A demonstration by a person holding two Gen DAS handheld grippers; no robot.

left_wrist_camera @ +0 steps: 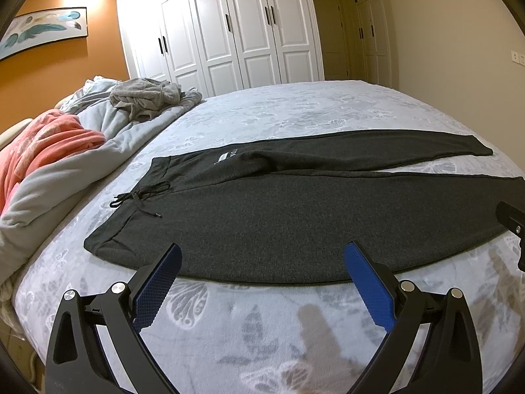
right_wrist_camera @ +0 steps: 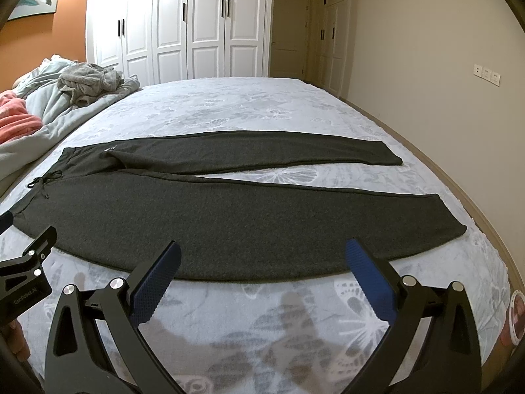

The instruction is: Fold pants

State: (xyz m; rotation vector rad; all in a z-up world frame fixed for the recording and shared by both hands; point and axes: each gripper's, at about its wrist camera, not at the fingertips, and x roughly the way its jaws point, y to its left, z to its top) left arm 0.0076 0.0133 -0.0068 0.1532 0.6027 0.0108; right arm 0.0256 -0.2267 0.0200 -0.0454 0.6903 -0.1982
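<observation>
Dark grey pants (left_wrist_camera: pixel 279 226) lie flat on the bed, waistband with a black drawstring (left_wrist_camera: pixel 141 197) to the left, both legs spread to the right. They also show in the right wrist view (right_wrist_camera: pixel 249 223). My left gripper (left_wrist_camera: pixel 262 256) is open and empty, its blue pads at the near edge of the pants by the hip. My right gripper (right_wrist_camera: pixel 262 256) is open and empty, at the near edge of the near leg. The left gripper's body shows at the left of the right wrist view (right_wrist_camera: pixel 23 279).
The bed (left_wrist_camera: pixel 262 344) has a pale butterfly-print cover. A heap of grey and pink bedding (left_wrist_camera: pixel 65 138) lies along its left side. White wardrobes (left_wrist_camera: pixel 229 32) stand behind. The bed's right edge (right_wrist_camera: pixel 485 229) lies just past the pant cuffs.
</observation>
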